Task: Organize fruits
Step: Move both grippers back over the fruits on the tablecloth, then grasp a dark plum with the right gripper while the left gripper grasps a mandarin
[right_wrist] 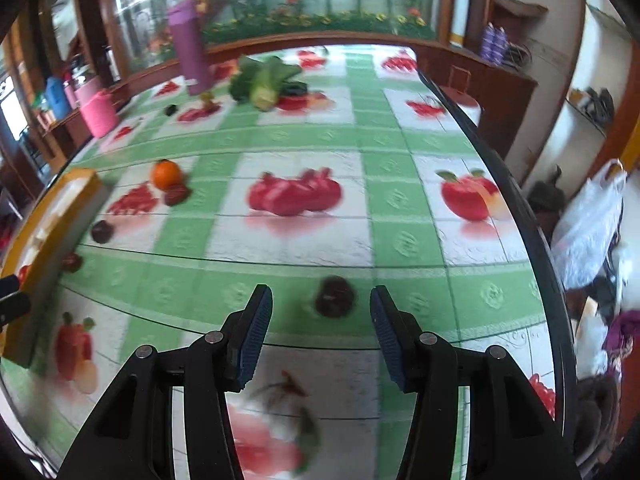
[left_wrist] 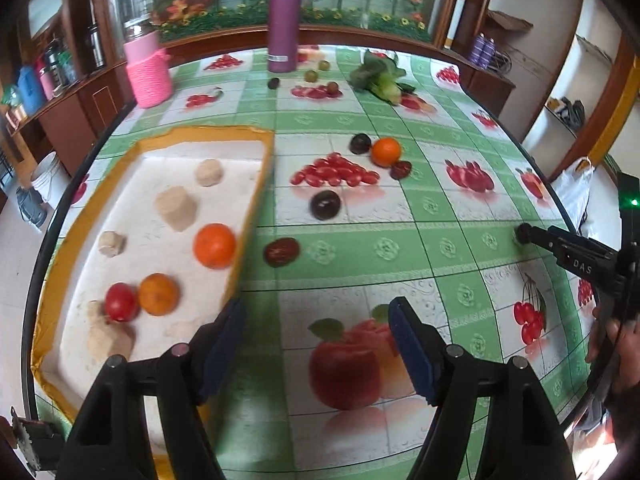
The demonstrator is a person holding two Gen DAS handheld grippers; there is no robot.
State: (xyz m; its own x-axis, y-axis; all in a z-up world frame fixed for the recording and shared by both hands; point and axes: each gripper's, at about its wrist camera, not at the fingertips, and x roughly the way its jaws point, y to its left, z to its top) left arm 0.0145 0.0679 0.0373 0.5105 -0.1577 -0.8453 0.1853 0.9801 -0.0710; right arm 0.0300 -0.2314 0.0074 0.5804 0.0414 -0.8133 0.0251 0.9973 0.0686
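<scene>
Right wrist: round dark plum (right_wrist: pixel 335 297) between ridged blue pads (right_wrist: pixel 256 332).

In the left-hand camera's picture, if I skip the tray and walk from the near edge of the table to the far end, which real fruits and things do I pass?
Dark red fruit beside the tray → dark plum → orange → leafy greens → purple flask.
</scene>
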